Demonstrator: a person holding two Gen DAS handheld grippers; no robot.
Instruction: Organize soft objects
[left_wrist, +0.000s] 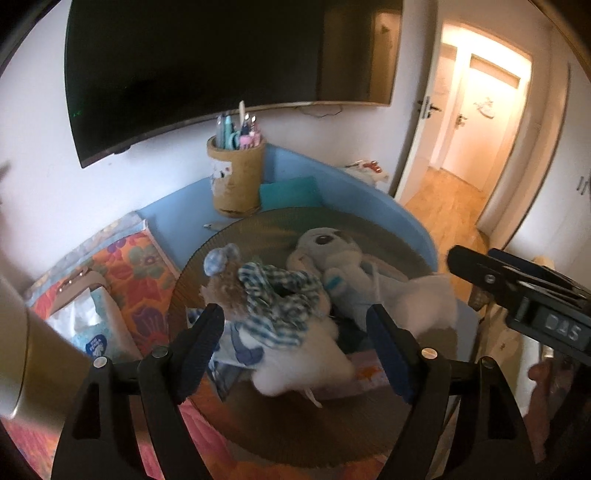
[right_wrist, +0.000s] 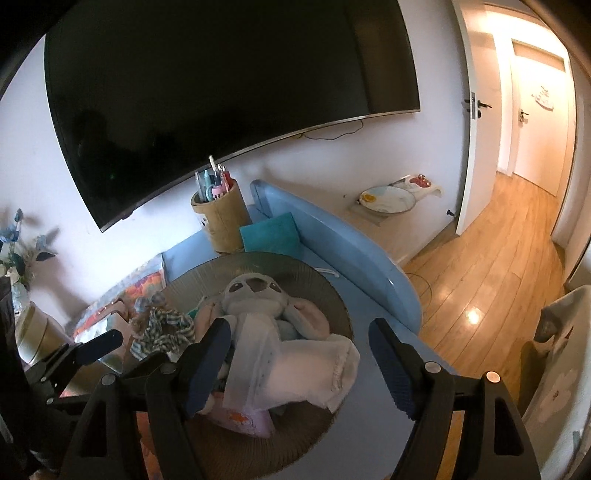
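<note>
A round woven mat lies on a blue surface and bears a heap of soft things. A blue-grey plush lies on its back at the far side. A small doll in a blue checked dress lies at the left. White cloth lies in front. My left gripper is open, its fingers either side of the white cloth and doll. My right gripper is open over the white cloth; it also shows in the left wrist view.
A pen pot and a teal cushion stand behind the mat. A floral cloth with a wipes pack lies left. A dark TV hangs above. An open doorway and wood floor are right.
</note>
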